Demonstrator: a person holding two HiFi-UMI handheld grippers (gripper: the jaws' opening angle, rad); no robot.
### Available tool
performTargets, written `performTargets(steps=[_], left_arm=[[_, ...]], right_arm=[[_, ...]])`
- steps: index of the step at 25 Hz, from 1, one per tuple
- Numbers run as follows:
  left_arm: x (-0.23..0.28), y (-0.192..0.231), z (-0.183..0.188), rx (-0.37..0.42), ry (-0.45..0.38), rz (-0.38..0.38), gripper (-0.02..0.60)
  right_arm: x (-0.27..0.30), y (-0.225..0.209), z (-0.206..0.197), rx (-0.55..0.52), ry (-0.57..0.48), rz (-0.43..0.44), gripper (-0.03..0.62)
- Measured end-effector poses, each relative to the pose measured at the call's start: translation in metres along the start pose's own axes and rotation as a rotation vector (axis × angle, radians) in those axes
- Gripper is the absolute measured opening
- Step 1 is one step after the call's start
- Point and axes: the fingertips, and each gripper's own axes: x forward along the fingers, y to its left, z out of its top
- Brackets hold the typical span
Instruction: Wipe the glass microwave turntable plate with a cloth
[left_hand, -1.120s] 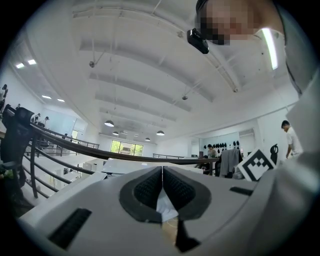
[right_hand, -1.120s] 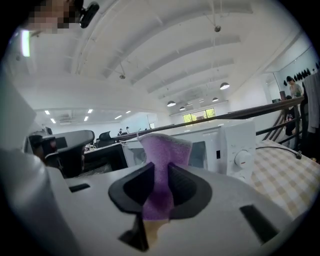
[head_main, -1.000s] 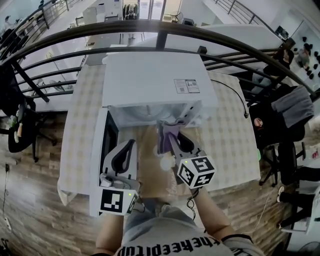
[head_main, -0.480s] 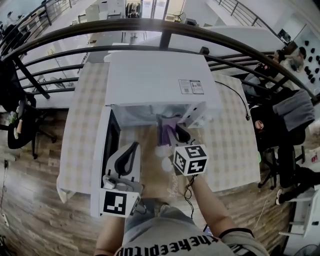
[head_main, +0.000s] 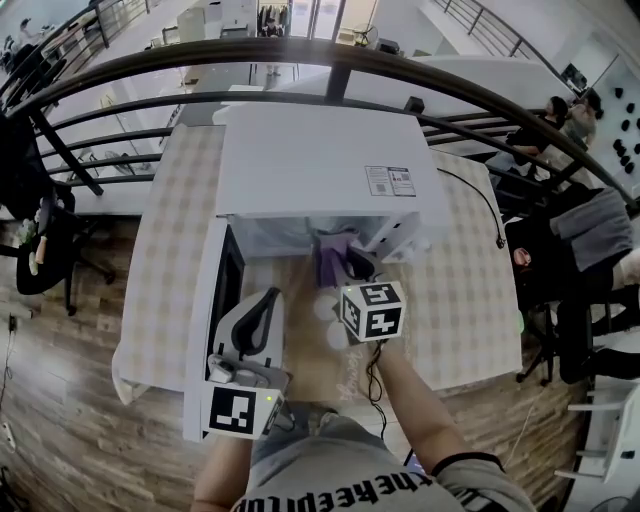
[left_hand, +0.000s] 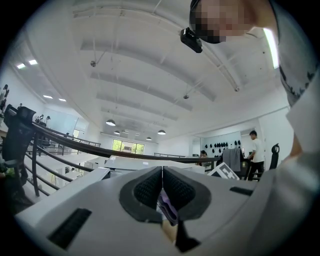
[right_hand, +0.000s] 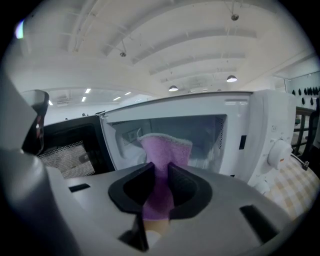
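Note:
A white microwave (head_main: 315, 160) stands on the checked table with its door (head_main: 213, 300) swung open to the left. My right gripper (head_main: 345, 262) is at the mouth of the cavity, shut on a purple cloth (head_main: 330, 258). In the right gripper view the cloth (right_hand: 162, 150) stands up between the jaws of that gripper (right_hand: 161, 172) and covers the middle of the cavity (right_hand: 200, 135). I cannot make out the glass turntable plate. My left gripper (head_main: 266, 298) hangs beside the open door, jaws together, tilted up toward the ceiling (left_hand: 162, 186).
The checked tablecloth (head_main: 460, 270) runs out on both sides of the microwave. A black cable (head_main: 470, 195) lies at the right. A dark railing (head_main: 330, 60) curves behind the table. Chairs and people are off to the right. The control knob (right_hand: 280, 152) is right of the cavity.
My right gripper has moved forward with the purple cloth, from in front of the microwave up to the cavity's mouth. The left gripper has barely shifted.

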Motion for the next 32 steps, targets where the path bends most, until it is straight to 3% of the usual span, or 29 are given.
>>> performTargets(steps=[9, 13, 25, 32], left_arm=[[0.007, 0.008, -0.008, -0.013, 0.010, 0.013, 0.009], [0.008, 0.006, -0.019, -0.035, 0.060, -0.004, 0.009], [0.010, 0.015, -0.023, -0.034, 0.068, 0.014, 0.010], [0.011, 0.017, -0.023, -0.041, 0.066, 0.014, 0.009]], right_arm=[[0.027, -0.006, -0.011, -0.027, 0.068, -0.013, 0.083], [0.039, -0.011, -0.012, -0.042, 0.089, -0.024, 0.083], [0.074, -0.033, -0.008, -0.096, 0.144, -0.102, 0.083], [0.091, -0.026, -0.020, -0.185, 0.231, -0.123, 0.083]])
